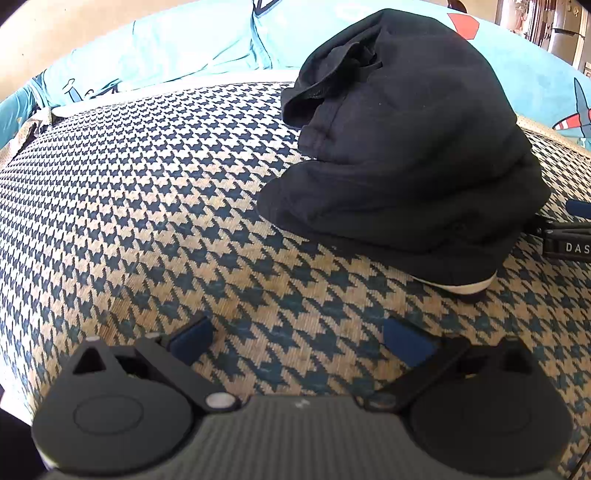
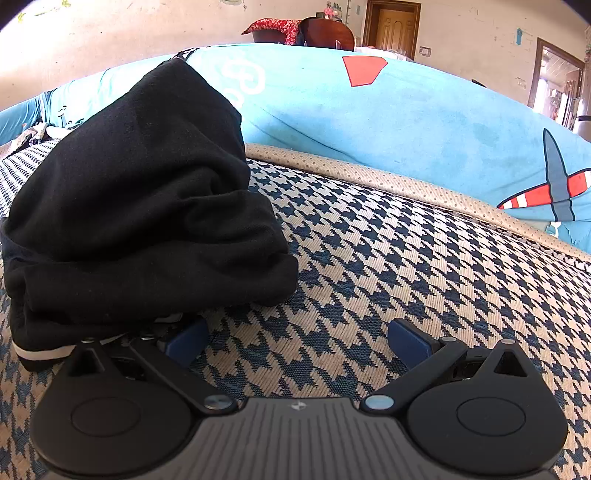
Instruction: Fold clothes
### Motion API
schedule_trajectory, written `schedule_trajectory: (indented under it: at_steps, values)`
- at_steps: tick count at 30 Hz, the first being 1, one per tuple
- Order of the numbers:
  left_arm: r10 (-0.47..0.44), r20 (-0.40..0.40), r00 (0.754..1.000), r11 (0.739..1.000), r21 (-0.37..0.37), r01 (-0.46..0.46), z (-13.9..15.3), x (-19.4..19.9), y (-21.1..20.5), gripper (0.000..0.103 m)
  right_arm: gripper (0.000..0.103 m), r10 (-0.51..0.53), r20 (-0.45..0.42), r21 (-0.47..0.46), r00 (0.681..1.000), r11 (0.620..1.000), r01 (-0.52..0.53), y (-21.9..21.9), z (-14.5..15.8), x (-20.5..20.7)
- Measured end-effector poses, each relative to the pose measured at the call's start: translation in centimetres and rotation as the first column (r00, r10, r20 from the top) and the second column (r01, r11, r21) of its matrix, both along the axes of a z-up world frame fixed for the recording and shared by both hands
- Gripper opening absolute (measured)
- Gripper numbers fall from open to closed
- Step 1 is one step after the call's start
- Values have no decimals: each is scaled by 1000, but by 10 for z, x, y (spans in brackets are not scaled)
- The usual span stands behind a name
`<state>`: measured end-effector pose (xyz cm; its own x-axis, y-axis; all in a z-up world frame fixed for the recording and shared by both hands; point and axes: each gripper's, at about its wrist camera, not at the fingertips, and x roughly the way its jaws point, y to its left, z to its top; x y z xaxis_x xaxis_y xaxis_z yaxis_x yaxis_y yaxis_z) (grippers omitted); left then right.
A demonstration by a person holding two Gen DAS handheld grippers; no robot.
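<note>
place: home, lived-in room | cues: houndstooth bed cover (image 2: 406, 258); blue cartoon quilt (image 2: 369, 122); wooden door (image 2: 393, 31)

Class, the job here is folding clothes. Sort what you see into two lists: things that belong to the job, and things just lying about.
Belongs to the job:
- black garment, bundled on the houndstooth cover
- left claw, open, empty
- right claw, open, empty

Just lying about:
- blue printed quilt
- red cloth in the background
- wooden door

Folded black garment (image 1: 399, 147), bulging stack
</note>
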<state>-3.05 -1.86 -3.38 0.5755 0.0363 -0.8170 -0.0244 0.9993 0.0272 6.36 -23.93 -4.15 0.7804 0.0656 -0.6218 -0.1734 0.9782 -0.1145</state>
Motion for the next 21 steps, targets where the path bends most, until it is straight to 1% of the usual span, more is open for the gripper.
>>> schedule_trajectory:
  at_steps: [5,6,7,9,12,15,18,21]
  values:
    - [7,-14,1000,1000,-2,-7,1,1,-1,103,103,-14,-6,2,1000,1000,14,8,1,-2]
    - [10,-17,1000,1000,-2,-10,2,1,-2,103,103,-22,-8,4,1000,1000,22,3,2,-4]
    - [10,-20,1000,1000,-3,-10,3,1,-2,103,103,-40,-14,6,999,999,40,-15,5,-11]
    - [14,-29,999,1000,-7,-14,3,2,-2,103,103,-82,-21,3,996,997,82,-34,2,-12]
    - [15,-43,999,1000,-11,-15,4,4,-2,103,103,-154,-44,-3,987,988,154,-27,5,-15]
    - [3,-30,1000,1000,-16,-4,3,2,-1,103,103,-222,-83,5,972,975,223,-23,8,-18]
    - [-5,-28,1000,1000,-24,5,3,1,2,103,103,-250,-113,0,962,968,252,-20,10,-19]
    - [-12,-22,1000,1000,-18,12,3,0,1,103,103,-257,-151,2,954,965,260,-20,13,-20]
